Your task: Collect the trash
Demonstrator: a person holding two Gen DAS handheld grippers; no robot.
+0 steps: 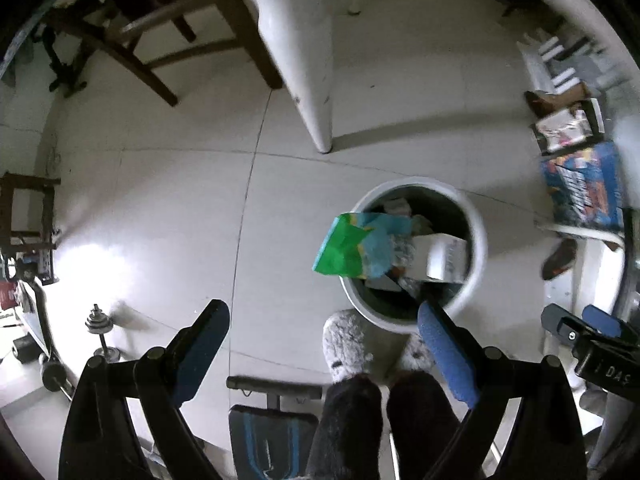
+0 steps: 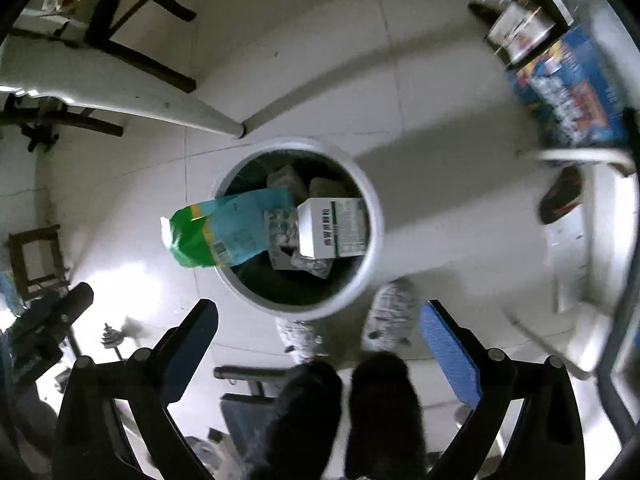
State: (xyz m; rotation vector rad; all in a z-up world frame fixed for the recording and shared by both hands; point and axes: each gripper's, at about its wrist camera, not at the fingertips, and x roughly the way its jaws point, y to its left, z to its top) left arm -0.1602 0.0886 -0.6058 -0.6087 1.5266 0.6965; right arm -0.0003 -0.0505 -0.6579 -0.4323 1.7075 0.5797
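While I look down along both tools, nearest to me are the person's dark trouser legs and a pair of grey fuzzy slippers [image 2: 390, 312] planted on the pale tiled floor [image 1: 160, 208]. My left gripper [image 1: 324, 344] has its jaws spread wide with nothing between the blue pads, and my right gripper [image 2: 318, 340] is spread just as wide and equally bare. Off at the right edge of the left wrist view I can see part of the other tool's black body.

Just beyond the slippers stands the white round trash bin [image 2: 372, 240], lined dark inside. A green and teal plastic bag [image 2: 224, 232] lies across its left rim, its green end hanging out over the floor and its teal end inside. Beside it in the bin sits a white carton with green print [image 2: 334, 228], resting on crumpled packaging underneath.

To my left, a small dumbbell [image 1: 98, 334] lies on the floor near a black weight bench. Farther off, a white table leg [image 1: 316, 92] meets the tiles just past the bin, with a dark wooden chair [image 1: 160, 40] behind it. On the right, a blue printed box [image 2: 572, 96] stands among other clutter.
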